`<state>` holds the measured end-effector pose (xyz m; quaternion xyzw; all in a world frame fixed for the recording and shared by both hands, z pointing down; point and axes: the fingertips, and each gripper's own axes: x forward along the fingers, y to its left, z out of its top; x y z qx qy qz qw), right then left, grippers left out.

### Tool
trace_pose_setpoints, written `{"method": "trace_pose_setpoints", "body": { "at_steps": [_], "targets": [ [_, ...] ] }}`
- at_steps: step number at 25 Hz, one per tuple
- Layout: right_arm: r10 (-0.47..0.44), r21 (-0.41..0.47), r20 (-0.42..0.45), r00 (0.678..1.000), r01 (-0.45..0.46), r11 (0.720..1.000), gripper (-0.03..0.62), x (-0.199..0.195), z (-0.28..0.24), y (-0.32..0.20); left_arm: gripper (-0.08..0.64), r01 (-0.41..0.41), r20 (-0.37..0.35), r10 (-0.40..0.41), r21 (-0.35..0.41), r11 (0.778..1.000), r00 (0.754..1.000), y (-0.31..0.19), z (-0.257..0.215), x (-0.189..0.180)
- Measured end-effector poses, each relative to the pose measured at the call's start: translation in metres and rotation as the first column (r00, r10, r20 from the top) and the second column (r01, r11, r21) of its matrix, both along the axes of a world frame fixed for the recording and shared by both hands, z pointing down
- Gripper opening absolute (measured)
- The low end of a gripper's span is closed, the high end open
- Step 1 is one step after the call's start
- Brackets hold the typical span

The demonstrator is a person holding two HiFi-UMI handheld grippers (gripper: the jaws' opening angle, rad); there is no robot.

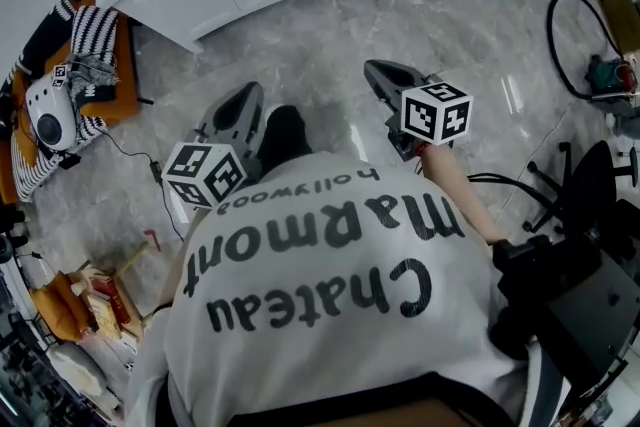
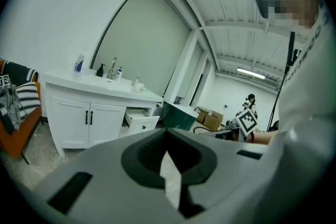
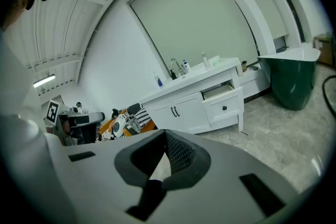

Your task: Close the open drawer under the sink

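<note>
The only words I can read are on my shirt (image 1: 330, 295): "Chateau Marmont" in big black letters with a smaller "hollywood" next to it, all upside down in the head view. The cube (image 1: 205, 173) on my left gripper (image 1: 250, 93) and the cube (image 1: 436, 112) on my right gripper (image 1: 374, 68) carry black-and-white square code markers with no letters. A small marker (image 1: 60, 72) of the same kind sits by the white device (image 1: 48, 115). The labels on the bottles (image 2: 79, 63) are too small to read.

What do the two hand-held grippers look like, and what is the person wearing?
The left gripper and the right gripper both have smooth light grey shells with a dark inner lining. Each carries a white cube printed with black square markers. The person wears a white T-shirt with large black lettering.
</note>
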<state>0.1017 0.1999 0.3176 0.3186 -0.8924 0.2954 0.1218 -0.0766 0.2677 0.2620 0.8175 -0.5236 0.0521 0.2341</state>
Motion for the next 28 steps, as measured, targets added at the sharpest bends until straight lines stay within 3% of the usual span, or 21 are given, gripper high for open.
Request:
{"method": "trace_pose_setpoints", "body": {
  "at_steps": [7,18,28],
  "targets": [
    [0.004,0.039,-0.024,1.0,-0.003,0.999,0.011,0.002,0.001,-0.006,0.008,0.007,0.005,-0.007,-0.007,1.0,1.0,-0.015,0.002,-0.002],
    [0.022,-0.002,-0.016,1.0,-0.022,1.0,0.011,-0.004,0.01,-0.035,0.008,-0.029,0.008,0.03,-0.045,0.999,1.0,-0.054,0.01,-0.003],
    [0.051,-0.027,-0.054,0.997,-0.052,0.998,0.011,-0.01,0.017,-0.088,0.008,-0.094,-0.014,0.093,-0.041,0.995,0.996,-0.132,0.009,-0.006]
  ]
}}
